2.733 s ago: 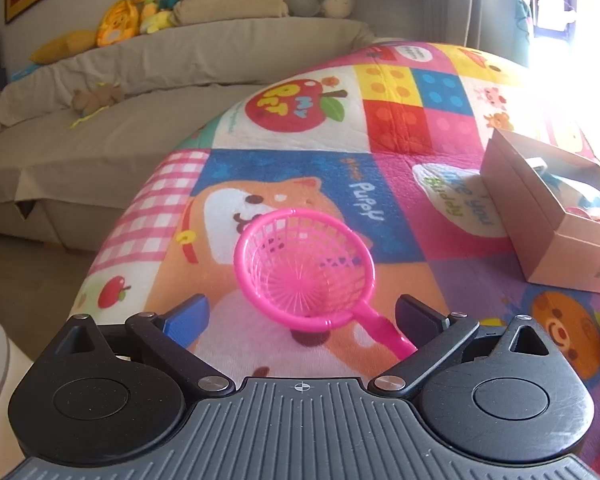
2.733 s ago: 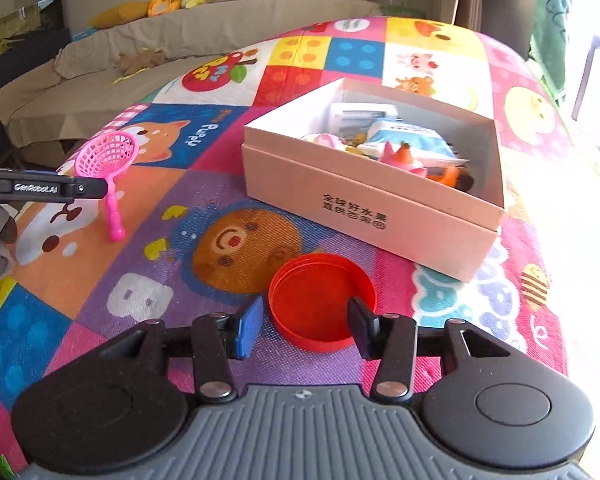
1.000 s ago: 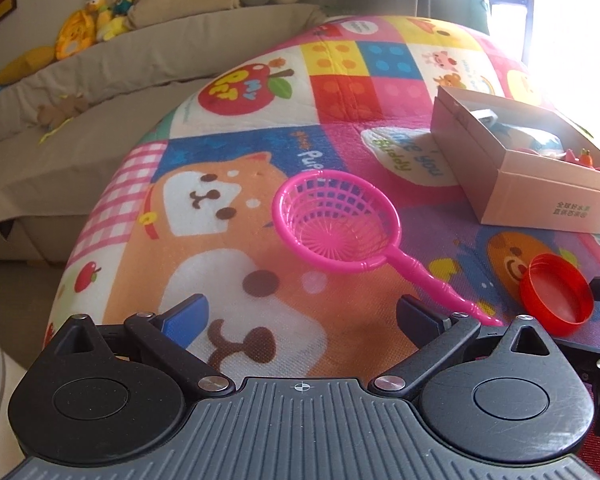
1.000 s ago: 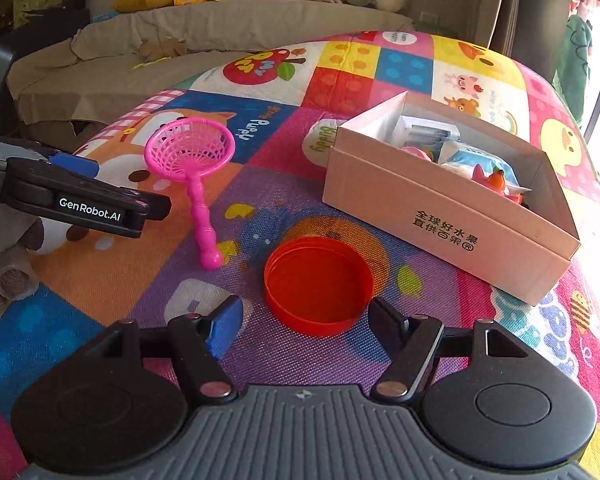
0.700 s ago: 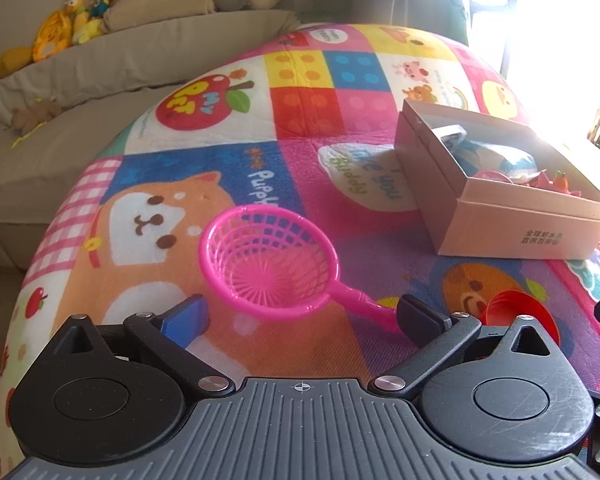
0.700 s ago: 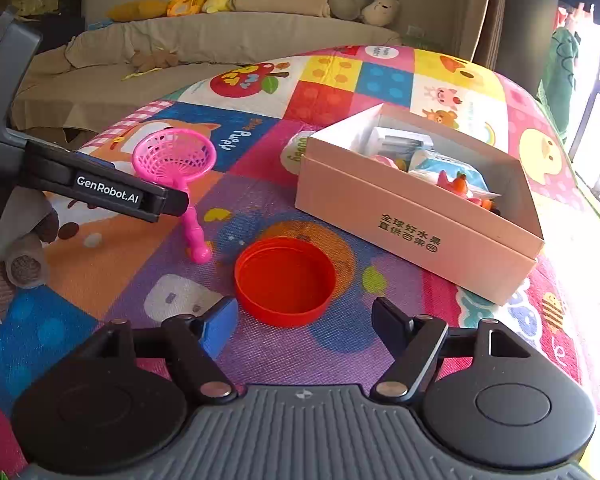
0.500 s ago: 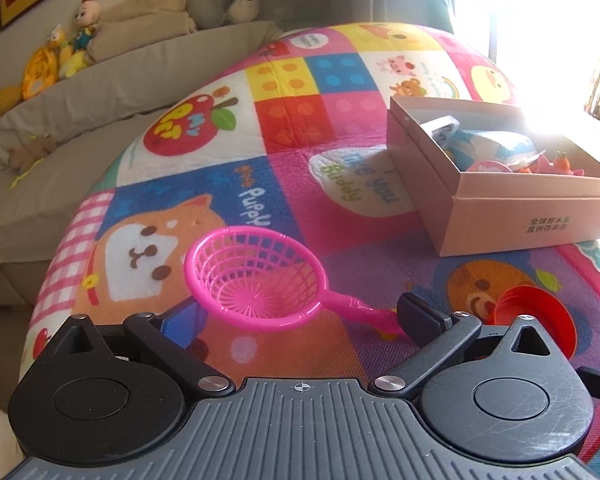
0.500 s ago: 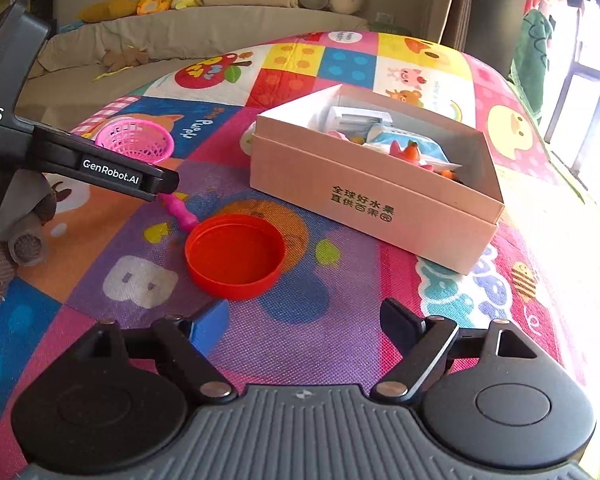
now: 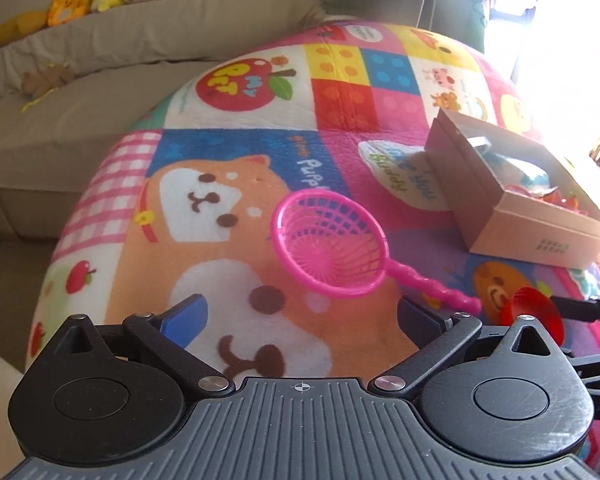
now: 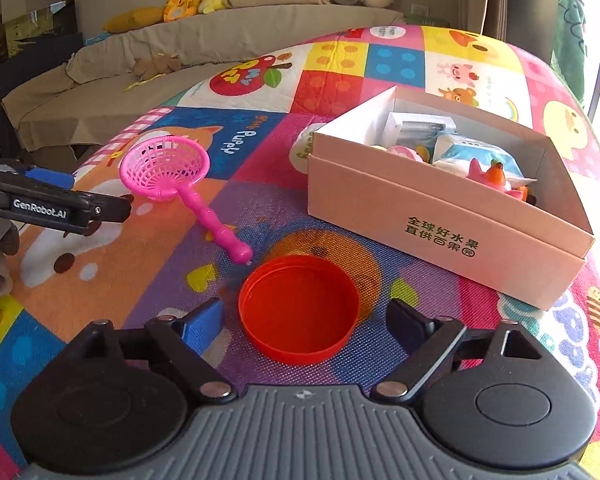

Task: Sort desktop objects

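Observation:
A pink toy net scoop [image 9: 330, 246] lies on the colourful play mat, handle pointing right toward a red round lid [image 9: 534, 312]. My left gripper [image 9: 300, 316] is open and empty, just short of the scoop's basket. In the right wrist view the red lid [image 10: 298, 308] lies open side up between the fingers of my right gripper [image 10: 306, 322], which is open around it without touching. The scoop [image 10: 168, 172] lies to the lid's upper left. A cardboard box [image 10: 440, 216] holding several small toys and packets stands at the right.
The mat [image 9: 236, 184] covers a raised surface that drops off on the left toward a beige sofa [image 9: 80, 92] with plush toys. The left gripper's side [image 10: 52, 206] shows at the left edge of the right wrist view. The box [image 9: 512, 200] stands right of the scoop.
My left gripper has pulled back and swung left, so the scoop sits farther ahead and right. My right gripper has moved over the red lid, which now lies between its fingers.

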Motion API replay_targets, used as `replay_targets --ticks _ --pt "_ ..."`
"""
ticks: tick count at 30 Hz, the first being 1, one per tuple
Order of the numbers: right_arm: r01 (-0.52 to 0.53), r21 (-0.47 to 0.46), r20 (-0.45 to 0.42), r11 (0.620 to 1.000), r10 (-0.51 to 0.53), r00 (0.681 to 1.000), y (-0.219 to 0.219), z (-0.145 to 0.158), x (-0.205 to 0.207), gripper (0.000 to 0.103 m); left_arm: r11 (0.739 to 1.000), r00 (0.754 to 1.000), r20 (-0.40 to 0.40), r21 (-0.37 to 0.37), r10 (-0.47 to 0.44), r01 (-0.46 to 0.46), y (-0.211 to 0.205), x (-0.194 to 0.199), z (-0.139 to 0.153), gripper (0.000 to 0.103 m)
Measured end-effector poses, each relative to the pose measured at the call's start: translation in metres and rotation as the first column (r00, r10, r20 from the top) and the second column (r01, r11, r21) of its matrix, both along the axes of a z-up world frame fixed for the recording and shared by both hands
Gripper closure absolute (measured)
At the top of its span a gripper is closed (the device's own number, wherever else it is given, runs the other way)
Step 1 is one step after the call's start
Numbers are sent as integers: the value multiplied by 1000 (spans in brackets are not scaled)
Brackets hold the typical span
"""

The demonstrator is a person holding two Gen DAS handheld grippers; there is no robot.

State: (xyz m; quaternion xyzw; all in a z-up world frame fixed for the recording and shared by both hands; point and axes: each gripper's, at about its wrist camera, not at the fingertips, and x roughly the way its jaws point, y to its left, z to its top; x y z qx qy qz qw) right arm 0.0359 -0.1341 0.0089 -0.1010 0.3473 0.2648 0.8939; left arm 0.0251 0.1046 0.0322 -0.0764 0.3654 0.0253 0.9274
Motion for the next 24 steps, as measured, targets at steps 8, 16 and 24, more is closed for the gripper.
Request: replay_targets --ticks 8,16,24 --pt "72 -20 47 997 -71 996 -33 -1 -11 39 999 1000 -15 43 27 -27 -47 57 -11 0" --pt "138 22 9 990 -138 990 -55 -3 -7 17 958 989 -16 247 -145 144 -75 68 -24 0" --pt "129 16 8 991 -129 992 -52 -4 -7 13 863 949 -42 406 -312 301 -50 42 -15 0"
